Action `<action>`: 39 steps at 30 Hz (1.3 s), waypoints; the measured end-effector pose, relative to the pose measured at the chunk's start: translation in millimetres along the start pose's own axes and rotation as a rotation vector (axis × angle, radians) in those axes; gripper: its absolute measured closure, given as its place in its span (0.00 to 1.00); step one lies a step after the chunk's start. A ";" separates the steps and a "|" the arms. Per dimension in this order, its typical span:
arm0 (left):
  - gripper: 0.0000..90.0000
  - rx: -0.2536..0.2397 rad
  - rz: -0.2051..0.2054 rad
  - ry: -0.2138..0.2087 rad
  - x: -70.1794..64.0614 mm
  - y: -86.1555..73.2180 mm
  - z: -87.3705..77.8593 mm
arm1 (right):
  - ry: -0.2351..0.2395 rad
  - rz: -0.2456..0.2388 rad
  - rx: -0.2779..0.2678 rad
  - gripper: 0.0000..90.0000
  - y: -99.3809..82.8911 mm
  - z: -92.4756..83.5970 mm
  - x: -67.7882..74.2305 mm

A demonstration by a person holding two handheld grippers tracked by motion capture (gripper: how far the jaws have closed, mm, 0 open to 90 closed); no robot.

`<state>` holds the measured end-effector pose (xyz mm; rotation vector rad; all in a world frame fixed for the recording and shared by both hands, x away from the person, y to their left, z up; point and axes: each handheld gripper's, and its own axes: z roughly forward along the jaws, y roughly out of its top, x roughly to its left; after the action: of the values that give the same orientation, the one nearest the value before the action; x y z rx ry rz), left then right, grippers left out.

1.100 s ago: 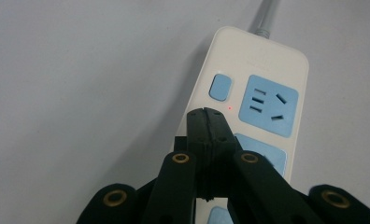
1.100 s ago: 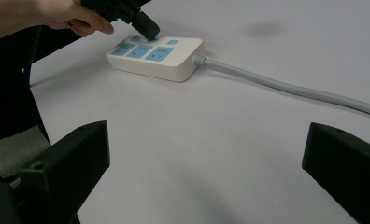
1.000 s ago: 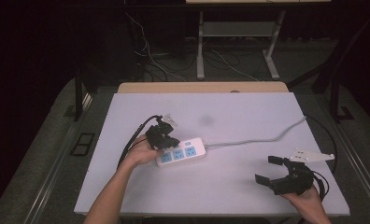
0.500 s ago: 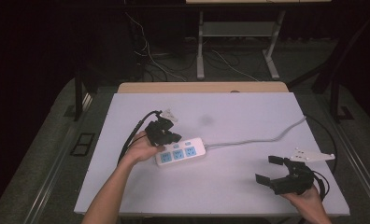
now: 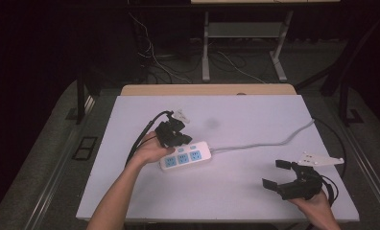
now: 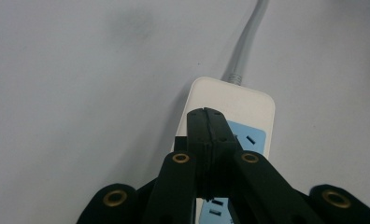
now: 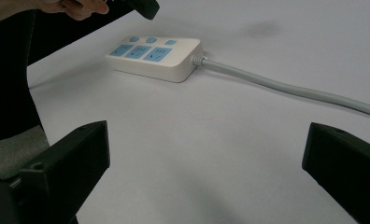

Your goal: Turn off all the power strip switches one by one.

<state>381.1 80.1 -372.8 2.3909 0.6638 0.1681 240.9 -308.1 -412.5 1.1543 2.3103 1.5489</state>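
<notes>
Lying near the middle of the white table (image 5: pixel 255 120), a white power strip (image 5: pixel 185 156) with three blue socket faces is seen in the high view, its long axis running left to right and slightly tilted. A grey cable (image 5: pixel 269 143) leaves its right end and curves away toward the far right edge of the table.

The left gripper (image 5: pixel 174 135) is held just over the far left end of the strip, at the row of small blue buttons. In the left gripper view its two black jaws are pressed flat against each other, with nothing gripped between them, and the tips are seen above the strip's white casing beside a blue socket face (image 6: pixel 251 138); whether the tips touch the casing cannot be told. The person's left hand (image 5: pixel 152 149) is wrapped around the gripper body, and a black cable (image 5: pixel 142 134) trails from it toward the left.

The right gripper (image 5: pixel 279 173) is held at the near right part of the table, well apart from the strip, in the person's right hand (image 5: pixel 317 206). Its jaws are spread wide and are empty; in the right gripper view bare table surface is seen between them, with the strip farther off and the grey cable running off to the right. A grey three-cornered plate (image 5: pixel 320 159) sits on top of this gripper.
</notes>
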 end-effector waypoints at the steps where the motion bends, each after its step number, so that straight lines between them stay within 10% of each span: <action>1: 0.99 0.000 0.003 -0.001 -0.5 1.0 0.9 | 0.000 -0.001 -0.001 0.01 0.0 0.0 -0.2; 39: 0.99 0.057 0.010 -0.010 1.0 0.1 34.7 | 0.003 -0.006 0.006 0.01 -0.5 -0.4 -0.8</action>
<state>391.7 61.3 -400.1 2.4486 0.6611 0.1430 241.0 -309.1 -413.0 1.1463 2.3192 1.5441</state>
